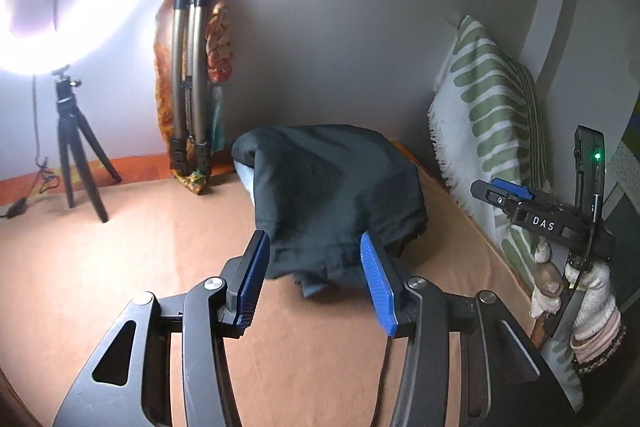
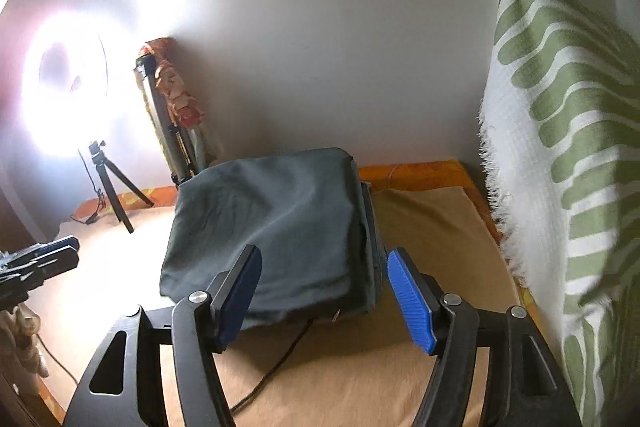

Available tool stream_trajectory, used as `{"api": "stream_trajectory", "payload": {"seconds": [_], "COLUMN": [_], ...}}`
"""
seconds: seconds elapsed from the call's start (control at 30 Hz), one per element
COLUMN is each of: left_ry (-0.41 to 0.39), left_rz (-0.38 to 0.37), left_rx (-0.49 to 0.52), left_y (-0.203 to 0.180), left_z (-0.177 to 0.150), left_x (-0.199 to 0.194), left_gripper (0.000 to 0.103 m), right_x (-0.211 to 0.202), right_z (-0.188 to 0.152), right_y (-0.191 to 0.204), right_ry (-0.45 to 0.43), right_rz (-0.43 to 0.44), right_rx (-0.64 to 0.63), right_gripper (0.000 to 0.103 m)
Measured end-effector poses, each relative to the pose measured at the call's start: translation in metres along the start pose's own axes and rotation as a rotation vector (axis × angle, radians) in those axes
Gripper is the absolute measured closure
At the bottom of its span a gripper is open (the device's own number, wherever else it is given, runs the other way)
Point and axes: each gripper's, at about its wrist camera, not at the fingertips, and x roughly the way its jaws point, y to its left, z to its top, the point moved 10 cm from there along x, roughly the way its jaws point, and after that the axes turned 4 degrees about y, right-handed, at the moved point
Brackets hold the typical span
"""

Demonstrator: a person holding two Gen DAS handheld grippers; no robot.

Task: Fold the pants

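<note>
Dark pants (image 1: 332, 195) lie folded into a compact stack on the tan bed cover (image 1: 120, 267), near the back wall. They also show in the right wrist view (image 2: 276, 227). My left gripper (image 1: 316, 259) is open and empty, its blue pads (image 1: 252, 283) just short of the stack's near edge. My right gripper (image 2: 324, 279) is open and empty, its fingertips over the stack's near edge. The right gripper also shows in the left wrist view (image 1: 504, 195), at the right. The left gripper shows at the left edge of the right wrist view (image 2: 44, 259).
A bright ring light on a small black tripod (image 1: 76, 163) stands at the back left. A folded tripod with patterned cloth (image 1: 192, 87) leans on the wall. A green and white cushion (image 2: 560, 147) stands along the right. A black cable (image 2: 276, 359) runs across the cover.
</note>
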Motion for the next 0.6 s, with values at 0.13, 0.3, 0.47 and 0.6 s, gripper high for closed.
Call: {"api": "stream_trajectory", "payload": {"seconds": [0.13, 0.3, 0.47, 0.6], "left_ry": [-0.004, -0.018, -0.049, -0.052], "left_rz": [-0.013, -0.016, 0.006, 0.025], "left_rx": [-0.014, -0.027, -0.031, -0.028], "left_y": [-0.005, -0.008, -0.008, -0.007], "left_z": [-0.013, -0.027, -0.038, -0.05], "left_x": [-0.016, -0.034, -0.051, -0.059], "left_gripper": [0.057, 0.052, 0.045, 0.039], "right_x": [-0.014, -0.031, -0.051, -0.062], "right_z": [-0.019, -0.039, -0.051, -0.059], "right_y": [0.016, 0.035, 0.05, 0.059], "right_ry": [0.006, -0.007, -0.043, -0.057], "right_rz": [-0.011, -0.028, -0.054, -0.051], "right_rx": [-0.003, -0.013, -0.032, -0.022], "right_gripper": [0.03, 0.024, 0.017, 0.013]}}
